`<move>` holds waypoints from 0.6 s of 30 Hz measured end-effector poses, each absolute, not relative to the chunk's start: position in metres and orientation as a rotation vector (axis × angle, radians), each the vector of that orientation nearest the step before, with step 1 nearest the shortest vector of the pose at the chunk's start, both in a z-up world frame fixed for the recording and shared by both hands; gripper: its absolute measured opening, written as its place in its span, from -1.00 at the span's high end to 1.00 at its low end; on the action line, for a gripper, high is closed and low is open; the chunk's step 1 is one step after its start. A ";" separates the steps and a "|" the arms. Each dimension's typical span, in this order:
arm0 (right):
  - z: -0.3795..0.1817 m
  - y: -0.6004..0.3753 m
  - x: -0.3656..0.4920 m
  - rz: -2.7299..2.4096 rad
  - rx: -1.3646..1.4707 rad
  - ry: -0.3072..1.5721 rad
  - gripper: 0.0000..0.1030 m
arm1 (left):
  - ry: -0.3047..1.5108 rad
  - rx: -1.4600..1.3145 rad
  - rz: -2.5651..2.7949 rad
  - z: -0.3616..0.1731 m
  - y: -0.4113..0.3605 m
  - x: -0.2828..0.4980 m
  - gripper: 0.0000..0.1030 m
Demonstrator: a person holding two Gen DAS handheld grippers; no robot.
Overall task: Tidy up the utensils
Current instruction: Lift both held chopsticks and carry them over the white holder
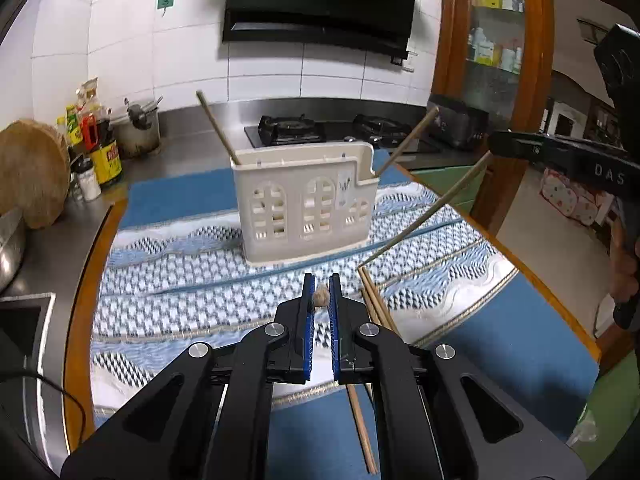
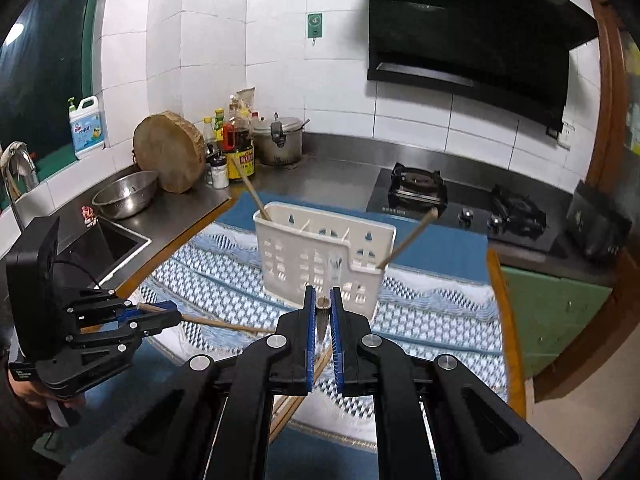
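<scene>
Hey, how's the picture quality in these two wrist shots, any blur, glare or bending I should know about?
Left wrist view: strong fisheye bending at the tiled wall and table edge; the patterned cloth smears slightly, the caddy stays fairly sharp. Right wrist view: same curved edges, dark vignetted corners, soft glare on the steel bowl, the held chopstick slightly blurred.

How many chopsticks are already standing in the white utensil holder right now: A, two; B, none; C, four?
A: two chopsticks lean out of the white utensil holder, one at its left end and one at its right end.
</scene>
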State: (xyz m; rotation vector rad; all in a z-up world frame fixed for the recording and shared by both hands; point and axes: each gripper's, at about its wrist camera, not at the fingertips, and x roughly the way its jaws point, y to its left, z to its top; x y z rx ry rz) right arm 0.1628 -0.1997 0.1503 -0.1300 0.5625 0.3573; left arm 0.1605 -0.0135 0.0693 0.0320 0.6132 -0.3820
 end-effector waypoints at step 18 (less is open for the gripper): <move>0.243 -0.203 0.220 0.293 -0.179 0.442 0.86 | 0.418 0.003 -0.409 0.190 -0.003 0.201 0.90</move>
